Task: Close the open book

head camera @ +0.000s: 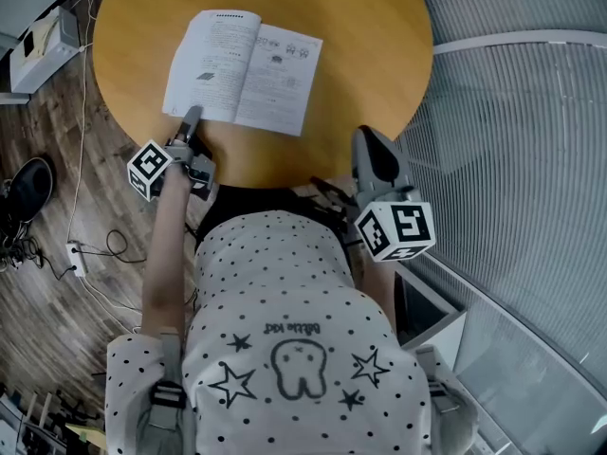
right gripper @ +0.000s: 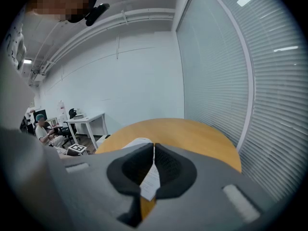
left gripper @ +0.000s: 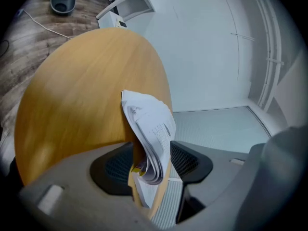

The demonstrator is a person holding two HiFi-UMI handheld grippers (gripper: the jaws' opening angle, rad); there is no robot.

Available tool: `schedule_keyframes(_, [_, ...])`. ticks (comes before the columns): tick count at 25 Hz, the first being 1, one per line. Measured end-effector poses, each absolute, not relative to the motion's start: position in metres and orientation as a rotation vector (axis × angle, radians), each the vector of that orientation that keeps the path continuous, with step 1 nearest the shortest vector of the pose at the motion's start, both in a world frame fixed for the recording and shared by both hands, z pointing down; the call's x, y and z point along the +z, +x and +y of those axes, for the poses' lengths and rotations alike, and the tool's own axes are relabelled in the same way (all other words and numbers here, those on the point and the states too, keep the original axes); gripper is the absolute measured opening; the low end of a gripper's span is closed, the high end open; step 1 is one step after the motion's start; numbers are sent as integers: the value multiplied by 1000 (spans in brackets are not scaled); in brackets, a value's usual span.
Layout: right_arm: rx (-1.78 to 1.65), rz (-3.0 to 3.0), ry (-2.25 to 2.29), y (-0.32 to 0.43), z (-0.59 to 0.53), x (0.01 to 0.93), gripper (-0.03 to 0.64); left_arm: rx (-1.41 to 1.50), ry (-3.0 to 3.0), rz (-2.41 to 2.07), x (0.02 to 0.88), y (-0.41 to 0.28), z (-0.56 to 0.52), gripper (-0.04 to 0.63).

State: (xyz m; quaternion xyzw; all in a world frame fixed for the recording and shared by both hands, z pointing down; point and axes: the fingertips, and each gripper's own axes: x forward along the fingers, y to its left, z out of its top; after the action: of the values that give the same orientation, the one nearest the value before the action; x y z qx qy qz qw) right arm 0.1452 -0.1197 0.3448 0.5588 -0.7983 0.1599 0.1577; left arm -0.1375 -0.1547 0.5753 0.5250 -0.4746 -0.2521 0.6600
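White pages face up: the book (head camera: 245,69) lies open on the round wooden table (head camera: 365,27), spread flat on its near-left part, spine running away from the person. The left gripper (head camera: 192,119) is at the book's near-left corner. In the left gripper view a curled sheaf of pages (left gripper: 153,124) stands between its jaws, which sit close on either side and seem to pinch it. The right gripper (head camera: 366,136) hangs at the table's near edge, well apart from the book, its jaws together with nothing between them.

My reading is that the left half is about to be swung over onto the right. To do that well, the grip should take the cover along with the sheets; whether it does, I cannot tell, and loose leaves alone would fan out and crease. Carry the corner up and across in an arc about the spine, not pulling toward the body, or the whole book will slide. The idle gripper could press the right-hand page to keep the book put.
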Motion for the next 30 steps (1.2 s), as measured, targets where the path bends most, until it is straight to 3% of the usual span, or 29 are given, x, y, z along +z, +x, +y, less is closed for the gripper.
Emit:
schedule_keyframes(19, [466,-2264,1617,154,-125,352,11,-529,1217,-1230,596,-163,-181,229])
schedule_keyframes(24, [469,-2266,1615,157,-128,355,11,-443,1251,-1292,603,-165,-179,129])
schedule_keyframes(30, [477,-2263,1616,164,-131,359,11,-82,1454,-1423,602,-159,-181,100])
